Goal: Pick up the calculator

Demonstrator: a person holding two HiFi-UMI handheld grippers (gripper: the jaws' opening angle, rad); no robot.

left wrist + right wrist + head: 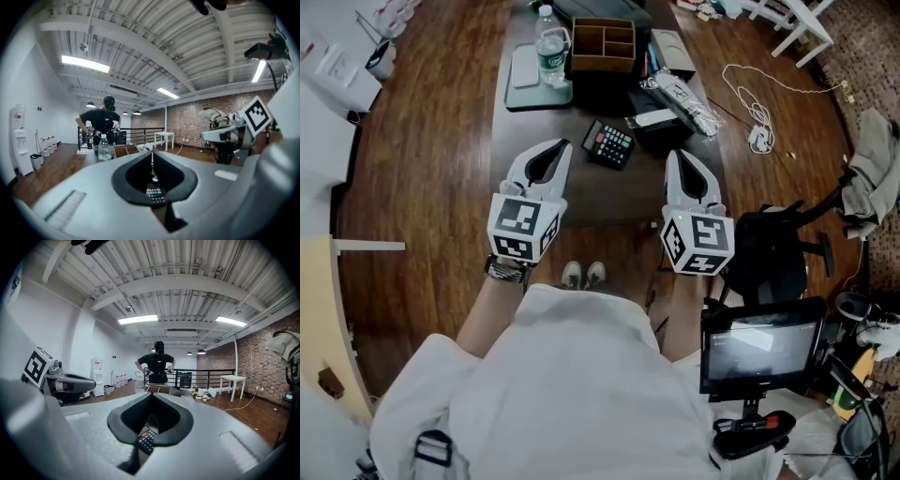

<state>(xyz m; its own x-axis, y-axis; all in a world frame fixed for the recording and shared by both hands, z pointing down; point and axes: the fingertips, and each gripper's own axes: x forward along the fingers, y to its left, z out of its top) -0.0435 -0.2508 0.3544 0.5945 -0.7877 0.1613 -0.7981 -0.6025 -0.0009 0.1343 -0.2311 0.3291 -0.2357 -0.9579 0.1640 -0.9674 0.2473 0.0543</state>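
Observation:
The calculator (pixel 608 143), black with coloured keys, lies flat on the dark table (pixel 609 197), between my two grippers and a little beyond their tips. My left gripper (pixel 557 148) hovers to its left, jaws together and empty. My right gripper (pixel 674 156) hangs to its right, also shut with nothing held. In the left gripper view, the calculator (pixel 155 193) shows through the hollow below the closed left gripper tips (pixel 152 154). In the right gripper view, the calculator (pixel 146 437) lies below the closed right gripper tips (pixel 151 395). Neither gripper touches it.
Behind the calculator stand a wooden organiser (pixel 604 45), a water bottle (pixel 550 54) on a grey tray (pixel 525 70), a black box (pixel 661 127) and a plastic-wrapped bundle (pixel 684 98). A black chair (pixel 778 248) and a monitor (pixel 764 352) stand at my right. A person (pixel 158 364) stands beyond the table.

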